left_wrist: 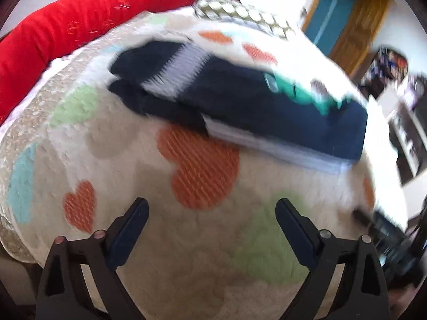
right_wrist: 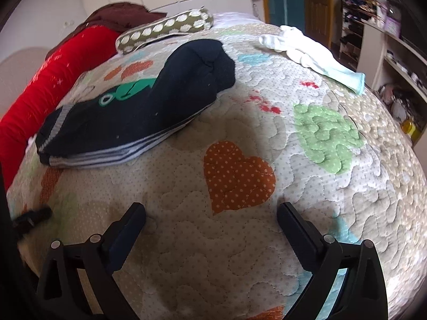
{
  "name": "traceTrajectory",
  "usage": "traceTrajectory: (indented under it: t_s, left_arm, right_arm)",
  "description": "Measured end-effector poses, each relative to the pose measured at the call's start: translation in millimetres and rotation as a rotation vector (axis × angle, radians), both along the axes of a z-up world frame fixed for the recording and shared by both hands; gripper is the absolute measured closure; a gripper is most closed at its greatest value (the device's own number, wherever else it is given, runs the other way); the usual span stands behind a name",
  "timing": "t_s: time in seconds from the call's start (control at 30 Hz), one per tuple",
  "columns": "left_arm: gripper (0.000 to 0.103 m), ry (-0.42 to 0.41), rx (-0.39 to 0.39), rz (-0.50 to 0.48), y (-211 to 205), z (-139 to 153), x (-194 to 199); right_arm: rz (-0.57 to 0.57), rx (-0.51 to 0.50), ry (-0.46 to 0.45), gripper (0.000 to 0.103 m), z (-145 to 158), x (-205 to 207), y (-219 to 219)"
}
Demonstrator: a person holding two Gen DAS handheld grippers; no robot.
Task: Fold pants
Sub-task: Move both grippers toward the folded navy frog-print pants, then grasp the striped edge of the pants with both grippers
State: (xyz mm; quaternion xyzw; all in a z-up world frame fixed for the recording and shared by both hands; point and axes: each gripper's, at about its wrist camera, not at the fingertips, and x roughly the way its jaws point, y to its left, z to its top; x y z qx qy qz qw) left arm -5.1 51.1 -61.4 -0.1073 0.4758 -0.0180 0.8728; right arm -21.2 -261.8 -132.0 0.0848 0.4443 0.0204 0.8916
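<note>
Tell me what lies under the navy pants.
The folded navy pants rest directly on the heart-patterned quilt, striped edges showing along the bottom. Whatever lies between the folded layers is covered. Both grippers hover open, away from it.

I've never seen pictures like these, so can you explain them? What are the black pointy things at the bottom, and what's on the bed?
Those are tongs, one pair held in each of a person's hands, with a camera looking along them. One picture shows the left tongs, the other the right tongs. Both are open and hold nothing. On the heart-patterned quilt lie the folded dark blue pants with a green picture. Farther off are a white cloth, a dotted pillow and a red cushion.
</note>
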Motion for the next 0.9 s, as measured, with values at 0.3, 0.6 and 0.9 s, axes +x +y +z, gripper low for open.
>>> traceTrajectory:
  t_s: [0.3,0.6,0.9]
  left_arm:
    - [0.007,0.063,-0.23,0.093,73.3,-8.1,80.3]
    - [0.064,0.154,-0.302,0.196,75.2,-21.4,149.9]
    - [0.093,0.085,-0.274,0.188,74.3,18.7,106.2]
  right_arm:
    - [0.045,0.183,-0.017,0.027,27.1,21.9,-14.3]
    - [-0.018,0.429,-0.026,0.071,10.3,94.9,-31.8]
    - [0.007,0.538,-0.043,0.092,42.3,92.3,-23.4]
